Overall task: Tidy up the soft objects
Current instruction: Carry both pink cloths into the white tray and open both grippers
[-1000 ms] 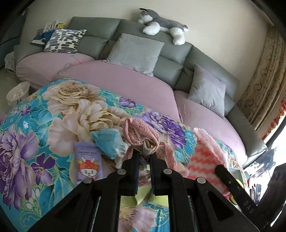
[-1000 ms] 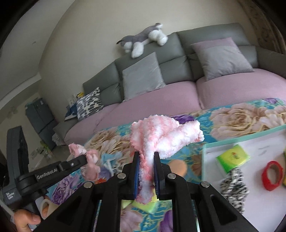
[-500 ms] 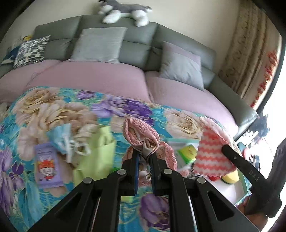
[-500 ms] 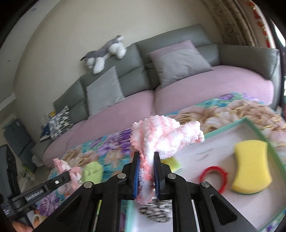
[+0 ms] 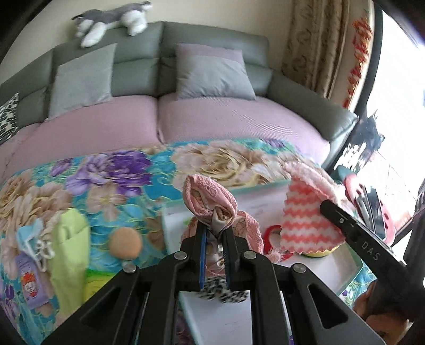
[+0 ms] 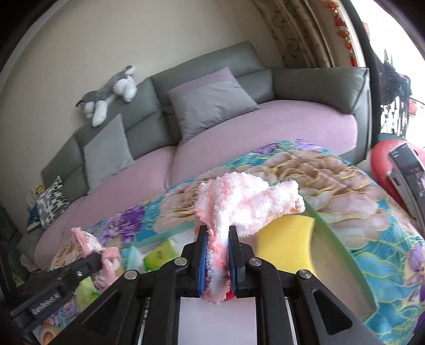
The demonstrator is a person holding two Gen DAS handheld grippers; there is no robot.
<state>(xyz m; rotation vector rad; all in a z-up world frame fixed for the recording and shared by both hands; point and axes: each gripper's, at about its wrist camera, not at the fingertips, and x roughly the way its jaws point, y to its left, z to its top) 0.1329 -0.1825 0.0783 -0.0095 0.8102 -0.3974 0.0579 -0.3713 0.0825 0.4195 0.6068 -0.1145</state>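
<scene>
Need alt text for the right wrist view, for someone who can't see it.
The right gripper is shut on a fluffy pink-and-white cloth, held above a white tray containing a yellow sponge. Behind lie a floral blanket and a grey sofa.

Ahead of me a long grey sofa (image 5: 212,47) with mauve seat pads curves along a plain cream wall (image 6: 132,39), two grey cushions (image 5: 212,77) leaning on its back and a patterned black-and-white one (image 6: 51,201) at its far left end. A grey-and-white plush dog (image 5: 111,17) lies along the sofa's top edge. To my right a beige patterned curtain (image 5: 318,45) hangs beside a window (image 5: 398,106) blazing with daylight, and a bright floral cloth (image 5: 106,180) covers the surface in front of the sofa.
</scene>
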